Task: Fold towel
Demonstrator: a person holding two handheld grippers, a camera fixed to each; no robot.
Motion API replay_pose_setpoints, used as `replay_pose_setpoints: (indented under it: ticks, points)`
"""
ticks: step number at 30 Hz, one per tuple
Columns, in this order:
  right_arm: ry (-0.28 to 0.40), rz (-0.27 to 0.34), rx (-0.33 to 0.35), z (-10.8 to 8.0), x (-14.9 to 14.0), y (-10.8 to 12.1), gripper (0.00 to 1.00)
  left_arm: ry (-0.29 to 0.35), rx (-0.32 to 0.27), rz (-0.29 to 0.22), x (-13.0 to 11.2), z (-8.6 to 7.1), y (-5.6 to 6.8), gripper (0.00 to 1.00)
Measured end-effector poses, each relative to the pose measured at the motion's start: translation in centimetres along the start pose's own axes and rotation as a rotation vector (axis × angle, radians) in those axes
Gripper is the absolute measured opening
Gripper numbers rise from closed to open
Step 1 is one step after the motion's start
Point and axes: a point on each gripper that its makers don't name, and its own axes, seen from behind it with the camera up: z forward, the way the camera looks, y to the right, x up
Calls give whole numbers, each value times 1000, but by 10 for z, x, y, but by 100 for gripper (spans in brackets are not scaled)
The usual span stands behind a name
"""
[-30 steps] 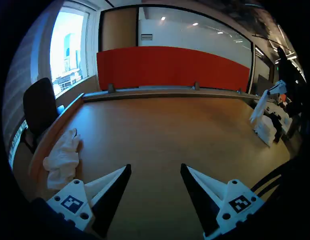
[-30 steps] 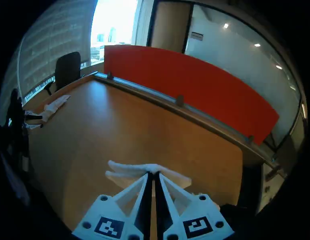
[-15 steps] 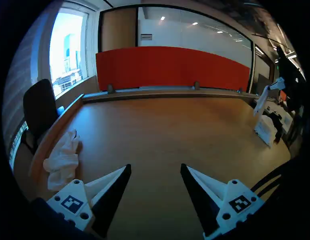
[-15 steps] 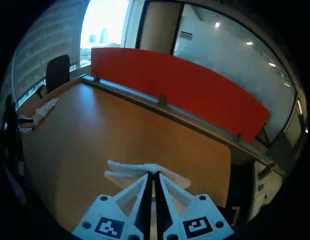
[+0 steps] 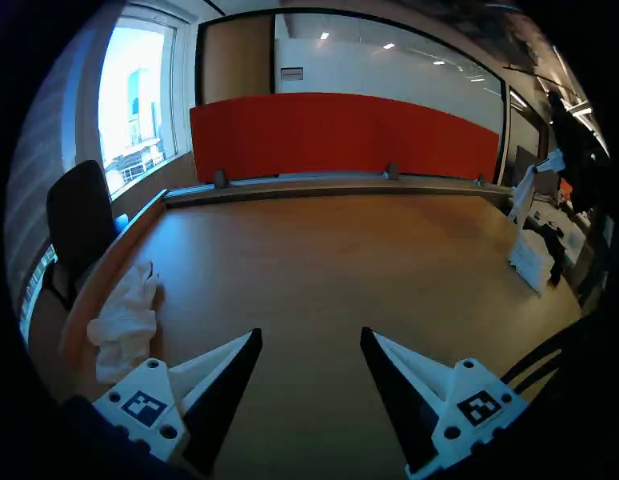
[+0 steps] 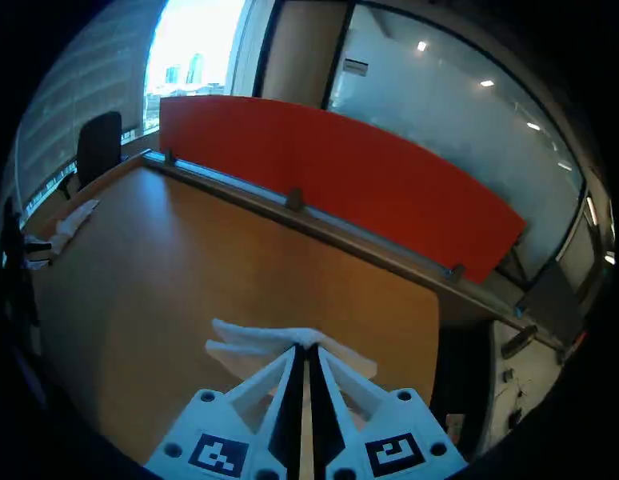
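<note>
The wooden desk [image 5: 325,256] spreads wide, with a red partition [image 5: 341,132] along its far edge and a black chair [image 5: 77,212] off its left side. A crumpled white cloth [image 5: 125,320] lies at the desk's left edge. Over the desk's right end, the towel [image 6: 245,336] is clamped between the closed fingers of the right gripper [image 6: 307,352]. The left gripper [image 5: 310,331] hovers over the desk's near edge, fingers spread apart and holding nothing.

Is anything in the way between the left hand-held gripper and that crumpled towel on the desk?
Nothing visible. Only bare desk lies between the open left hand-held gripper and the crumpled towel near the desk's edge.
</note>
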Motion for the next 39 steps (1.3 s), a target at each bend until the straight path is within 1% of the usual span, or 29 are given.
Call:
replay_pose_setpoints:
  ticks: [9, 14, 18, 24, 27, 31, 35, 39]
  points:
    - [-12, 15, -20, 5, 0, 24, 5, -1, 1, 5, 2, 0, 4, 91]
    - [-21, 23, -18, 5, -5, 26, 5, -1, -1, 7, 2, 1, 7, 91]
    - [-31, 24, -9, 4, -11, 22, 5, -2, -4, 9, 3, 2, 9, 91]
    - [-40, 43, -27, -2, -23, 28, 5, -2, -7, 14, 5, 2, 9, 91]
    - [-50, 57, -20, -6, -34, 26, 5, 0, -10, 16, 6, 2, 10, 91]
    - [-69, 75, -27, -16, -55, 24, 5, 1, -15, 20, 7, 2, 12, 91]
    - [-102, 95, -44, -24, -83, 27, 5, 2, -21, 25, 7, 2, 14, 91]
    - [-144, 115, -46, -28, -113, 26, 5, 1, -28, 27, 7, 3, 17, 91]
